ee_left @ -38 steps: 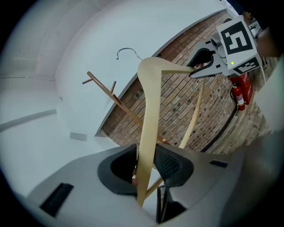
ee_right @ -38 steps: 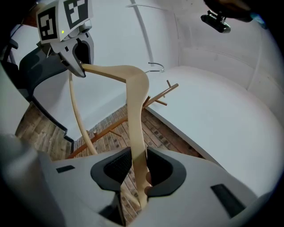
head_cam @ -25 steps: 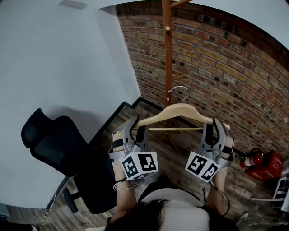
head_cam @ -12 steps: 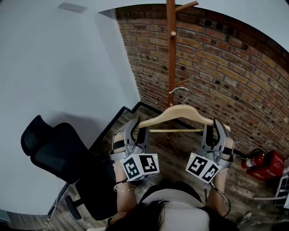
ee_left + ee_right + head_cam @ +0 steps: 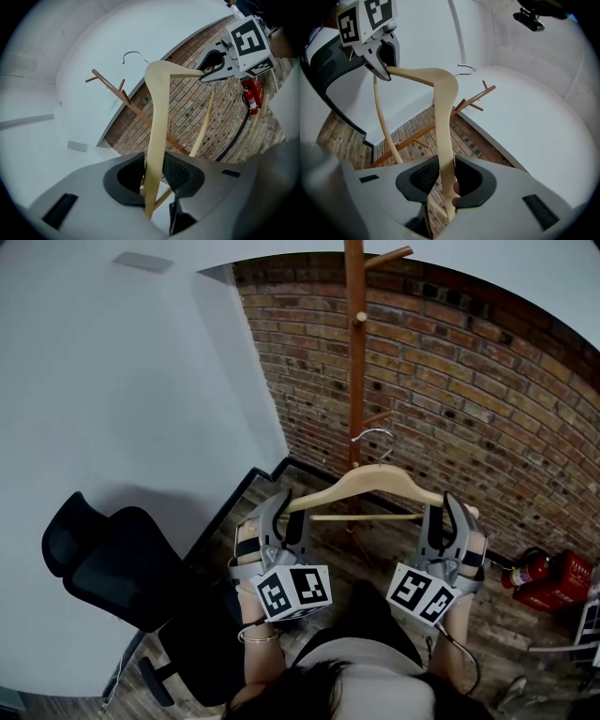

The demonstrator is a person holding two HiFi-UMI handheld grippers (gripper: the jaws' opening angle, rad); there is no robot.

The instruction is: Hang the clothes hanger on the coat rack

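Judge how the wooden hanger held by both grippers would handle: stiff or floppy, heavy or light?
Probably stiff: the wooden hanger spans left gripper to right gripper without sagging. Likely light, its arms being slim. The thin wire hook might bend if knocked.

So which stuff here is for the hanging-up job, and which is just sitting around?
For the job: wooden hanger, coat rack, left gripper and right gripper, both clamped on the hanger.

Just sitting around: black office chair, red fire extinguisher, red box.
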